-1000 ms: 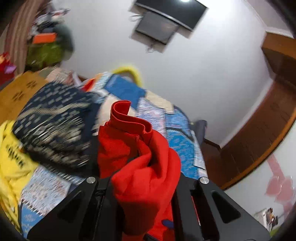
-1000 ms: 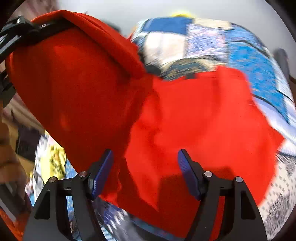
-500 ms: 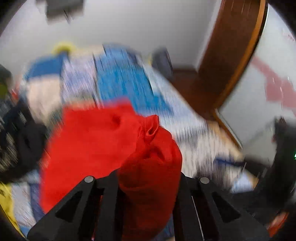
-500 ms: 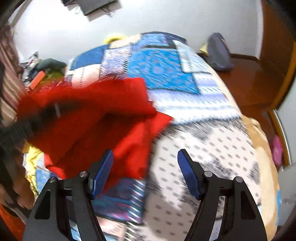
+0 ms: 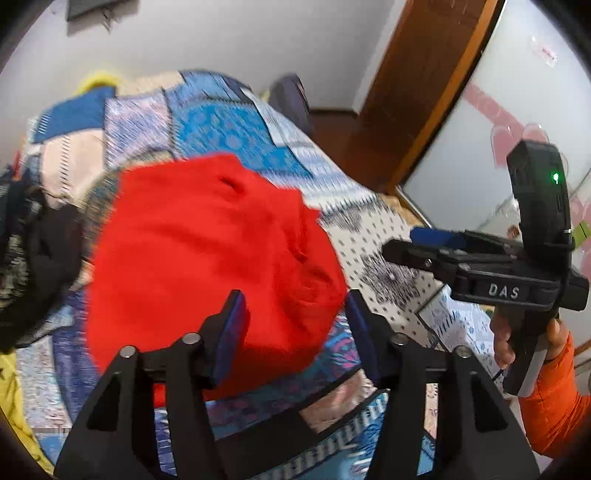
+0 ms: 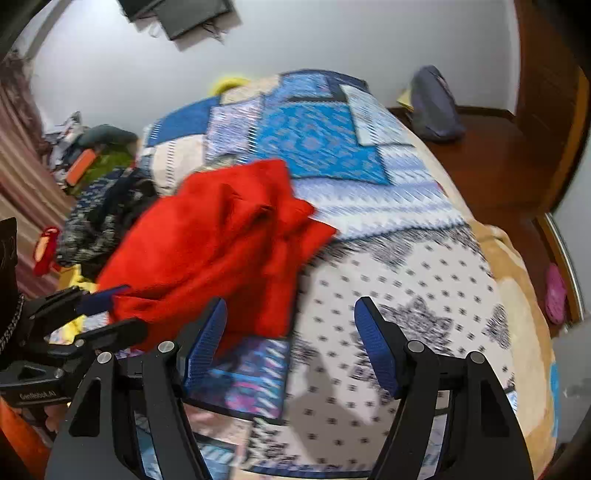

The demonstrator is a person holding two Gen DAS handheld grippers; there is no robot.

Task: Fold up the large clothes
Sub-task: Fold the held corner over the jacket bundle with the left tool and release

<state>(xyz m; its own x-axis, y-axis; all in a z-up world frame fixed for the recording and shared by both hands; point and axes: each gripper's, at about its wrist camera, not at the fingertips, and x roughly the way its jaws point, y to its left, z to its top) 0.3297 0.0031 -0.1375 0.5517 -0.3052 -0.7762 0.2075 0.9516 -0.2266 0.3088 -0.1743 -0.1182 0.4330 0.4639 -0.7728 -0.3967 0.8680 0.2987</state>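
— Where is the red garment (image 5: 207,258) seen?

— It is seen lying bunched on the patchwork bedspread (image 6: 406,266), towards the left half of the bed; a dark patterned garment (image 6: 99,210) is heaped just beside it, and a yellow cloth (image 5: 11,398) is glimpsed at the bed's near left edge.

— How is the left tool (image 5: 295,328) held?

— Its jaws have just been opening; they are now spread, and the red cloth is framed between the blue pads in the left wrist view but is not seen to be pinched by them; in the right wrist view the same tool (image 6: 107,314) is seen at the garment's near edge, its tips close against the cloth.

— And the right tool (image 6: 291,343)?

— It is held spread wide above the white dotted part of the bedspread; nothing is caught between its blue pads (image 6: 373,347); the red garment lies just to its left. In the left wrist view it (image 5: 413,243) is seen apart from the cloth, gripped by a hand (image 5: 517,339) in an orange sleeve (image 5: 554,402).

— What else is shown?

— A grey bag (image 6: 436,107) is seen on the wooden floor beyond the bed; a dark screen (image 6: 184,14) is mounted on the wall.
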